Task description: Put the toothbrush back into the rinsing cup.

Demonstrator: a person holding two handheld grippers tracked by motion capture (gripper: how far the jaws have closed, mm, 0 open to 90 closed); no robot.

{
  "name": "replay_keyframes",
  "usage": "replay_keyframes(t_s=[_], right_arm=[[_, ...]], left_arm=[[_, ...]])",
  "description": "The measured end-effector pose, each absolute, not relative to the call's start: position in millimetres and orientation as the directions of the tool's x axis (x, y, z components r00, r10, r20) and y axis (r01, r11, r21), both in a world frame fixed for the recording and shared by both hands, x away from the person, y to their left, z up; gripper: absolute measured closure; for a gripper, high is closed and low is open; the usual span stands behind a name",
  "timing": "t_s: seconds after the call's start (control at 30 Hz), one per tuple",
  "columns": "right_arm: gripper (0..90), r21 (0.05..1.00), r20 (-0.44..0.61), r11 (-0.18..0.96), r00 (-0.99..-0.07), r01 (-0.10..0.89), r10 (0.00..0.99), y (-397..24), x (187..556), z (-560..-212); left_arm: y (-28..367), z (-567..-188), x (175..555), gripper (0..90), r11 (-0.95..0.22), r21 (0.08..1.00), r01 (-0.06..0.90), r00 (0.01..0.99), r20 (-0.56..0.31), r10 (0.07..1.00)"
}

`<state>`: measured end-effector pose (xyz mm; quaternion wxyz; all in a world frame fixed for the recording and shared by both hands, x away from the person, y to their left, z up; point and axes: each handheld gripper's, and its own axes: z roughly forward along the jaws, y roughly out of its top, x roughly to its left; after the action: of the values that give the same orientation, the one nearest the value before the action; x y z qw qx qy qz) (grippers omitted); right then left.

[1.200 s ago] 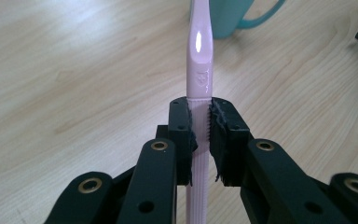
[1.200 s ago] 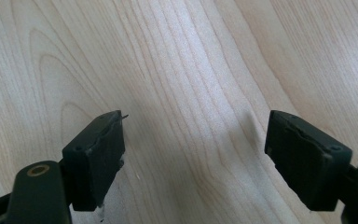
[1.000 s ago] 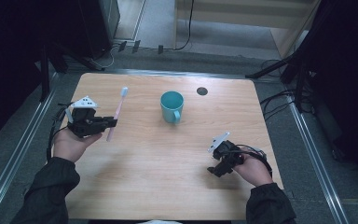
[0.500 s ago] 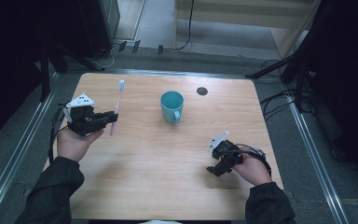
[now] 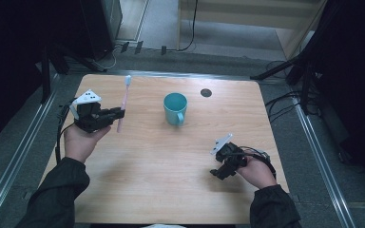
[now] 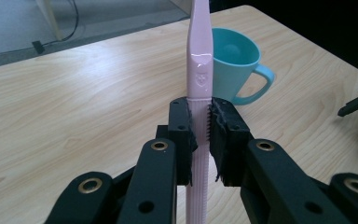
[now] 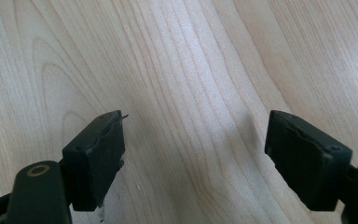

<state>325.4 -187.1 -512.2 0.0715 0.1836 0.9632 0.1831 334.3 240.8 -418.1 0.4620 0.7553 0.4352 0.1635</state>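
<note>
A: High view first: on the tabletop (image 5: 171, 171) our cup (image 5: 175, 108) stands mid-table, as before.

B: And our left tool (image 5: 119, 113), clamped on the toothbrush (image 5: 123, 102), has tipped it more upright since a second ago; we judge it's nearly ready for the cup.

A: Our right tool (image 7: 193, 154) rests low, jaws apart, empty.

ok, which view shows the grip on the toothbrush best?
The left gripper view: the left gripper has its jaws clamped on the pink toothbrush handle, close up. The high view shows the toothbrush small, held above the table. The right gripper view faces bare wood.
</note>
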Motion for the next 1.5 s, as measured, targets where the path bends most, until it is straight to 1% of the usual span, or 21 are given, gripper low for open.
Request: replay_keyframes(t_s=[0.2,0.4,0.9,1.4,1.5], right_arm=[[19.9,0.380,-0.068,0.864,-0.921,0.331,0.383,-186.9,325.8,-512.0],[19.9,0.385,-0.072,0.863,-0.922,0.325,0.380,-187.3,325.9,-511.4],[19.8,0.391,-0.070,0.860,-0.922,0.327,0.382,-187.5,326.1,-510.9],[19.9,0.395,-0.067,0.858,-0.921,0.328,0.383,-187.8,325.7,-509.9],[19.9,0.393,-0.065,0.858,-0.921,0.331,0.385,-187.6,325.3,-509.9]], left_arm=[[230.4,-415.5,340.8,78.8,-0.222,0.831,0.510,0.589,-0.150,0.794],[223.1,-411.7,350.0,78.8,-0.219,0.825,0.521,0.593,-0.166,0.788],[211.2,-400.4,367.9,78.8,-0.225,0.821,0.524,0.595,-0.164,0.787],[187.4,-390.5,384.5,78.9,-0.222,0.836,0.502,0.605,-0.156,0.781],[183.5,-388.9,387.4,78.9,-0.203,0.844,0.496,0.600,-0.164,0.783]])
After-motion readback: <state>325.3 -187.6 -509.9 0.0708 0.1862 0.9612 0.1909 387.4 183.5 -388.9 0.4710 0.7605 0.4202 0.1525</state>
